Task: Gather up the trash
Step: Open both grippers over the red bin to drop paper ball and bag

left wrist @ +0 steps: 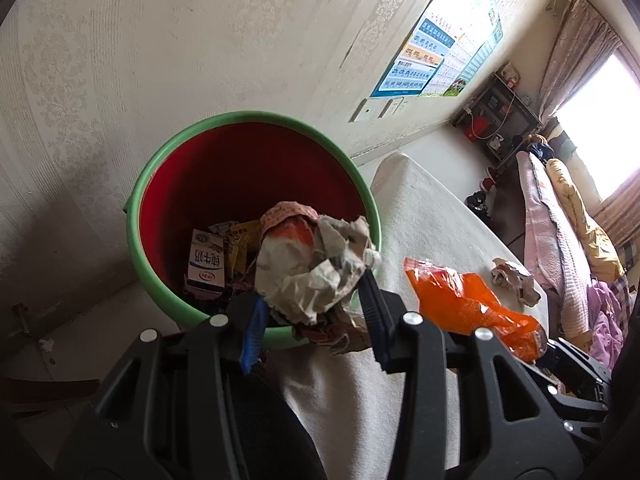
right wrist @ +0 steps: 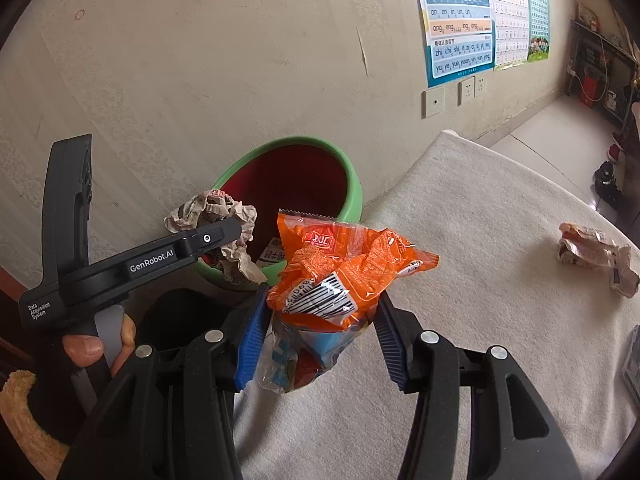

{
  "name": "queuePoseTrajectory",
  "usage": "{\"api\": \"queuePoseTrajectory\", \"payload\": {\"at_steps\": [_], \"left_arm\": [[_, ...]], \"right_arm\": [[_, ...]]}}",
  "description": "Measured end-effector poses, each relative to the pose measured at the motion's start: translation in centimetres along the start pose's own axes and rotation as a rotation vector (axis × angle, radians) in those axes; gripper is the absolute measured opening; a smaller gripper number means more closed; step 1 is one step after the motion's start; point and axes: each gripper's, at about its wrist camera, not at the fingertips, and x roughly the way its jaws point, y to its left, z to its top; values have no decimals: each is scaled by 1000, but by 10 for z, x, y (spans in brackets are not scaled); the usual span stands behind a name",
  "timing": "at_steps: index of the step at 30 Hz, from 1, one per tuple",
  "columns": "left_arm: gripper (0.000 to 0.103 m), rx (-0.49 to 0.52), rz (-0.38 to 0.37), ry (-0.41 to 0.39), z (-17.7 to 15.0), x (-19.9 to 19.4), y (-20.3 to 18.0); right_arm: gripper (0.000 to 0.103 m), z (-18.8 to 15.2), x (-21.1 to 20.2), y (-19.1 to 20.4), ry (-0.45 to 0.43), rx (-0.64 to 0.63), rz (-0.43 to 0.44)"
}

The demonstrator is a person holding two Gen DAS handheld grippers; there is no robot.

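Observation:
A bin (left wrist: 160, 292) with a green rim and red inside stands by the wall, holding a milk carton (left wrist: 206, 266) and other scraps. My left gripper (left wrist: 312, 312) is shut on a crumpled paper wad (left wrist: 316, 264), held over the bin's near rim. The right wrist view shows that wad (right wrist: 216, 216) in the left gripper above the bin (right wrist: 352, 192). My right gripper (right wrist: 320, 344) is shut on an orange snack wrapper (right wrist: 340, 272), hanging over the white cloth beside the bin. The same wrapper (left wrist: 468, 304) appears right of my left gripper.
A table edge covered in white cloth (right wrist: 480, 240) carries another crumpled wad (right wrist: 596, 252), also seen as the wad (left wrist: 516, 280) in the left wrist view. Posters (right wrist: 460, 20) and sockets hang on the wall. A hand (right wrist: 92, 344) holds the left gripper's handle. Bedding (left wrist: 560, 232) lies at right.

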Motion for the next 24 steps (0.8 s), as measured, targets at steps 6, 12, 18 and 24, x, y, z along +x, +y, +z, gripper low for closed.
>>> {"api": "queuePoseTrajectory", "payload": {"at_steps": [6, 12, 18, 24], "left_arm": [[50, -82, 89, -70, 18, -8, 24], [63, -122, 100, -64, 18, -8, 34], [63, -41, 84, -19, 10, 3, 16], [63, 44, 98, 15, 2, 16, -4]], "right_arm": [[52, 32, 17, 27, -43, -76, 58], [62, 30, 13, 14, -74, -91, 30], [62, 11, -18, -112, -89, 125, -253], [63, 0, -46, -247, -79, 341, -553]]}}
